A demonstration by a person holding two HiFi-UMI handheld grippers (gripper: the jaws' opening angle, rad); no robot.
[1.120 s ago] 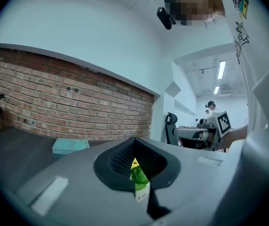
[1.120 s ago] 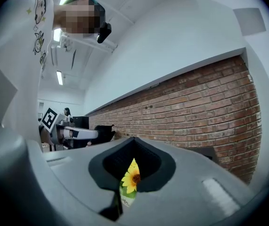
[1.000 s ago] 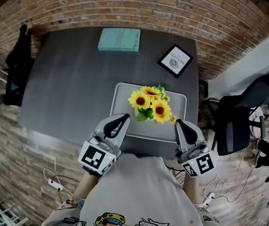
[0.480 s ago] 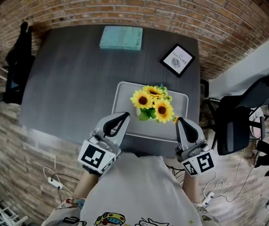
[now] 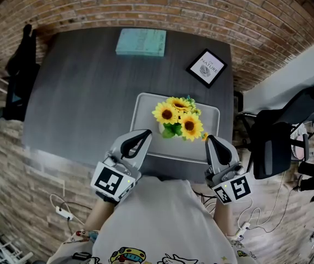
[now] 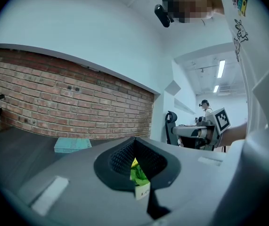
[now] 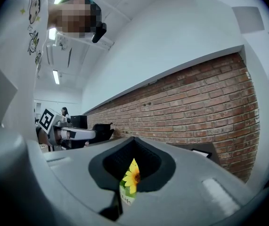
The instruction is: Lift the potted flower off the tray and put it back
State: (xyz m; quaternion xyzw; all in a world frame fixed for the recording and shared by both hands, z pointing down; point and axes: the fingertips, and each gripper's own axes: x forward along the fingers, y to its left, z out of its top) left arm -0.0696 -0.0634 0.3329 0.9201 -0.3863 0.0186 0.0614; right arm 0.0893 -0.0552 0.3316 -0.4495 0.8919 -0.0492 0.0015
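Grey plastic forms the tray (image 5: 146,110), which lies on the dark tabletop (image 5: 85,92) at its near edge, toward the near right corner. The potted flower (image 5: 177,120), a cluster of yellow sunflowers with green leaves, stands on the tray about midway along it, touched by neither tool.

The left gripper (image 5: 144,136) hovers at the tray's near left corner with its jaws pressed together and nothing between them. In the left gripper view only leaves and a strip of white pot show past the closed tips. The right gripper (image 5: 210,142) sits just beside the tray's near right corner, jaws likewise together and empty, and the right gripper view shows one sunflower beyond them.

A teal book (image 5: 141,42) lies at the tabletop's far edge. A black-framed picture (image 5: 206,69) rests near the far right corner. A brick wall (image 5: 200,10) runs behind.
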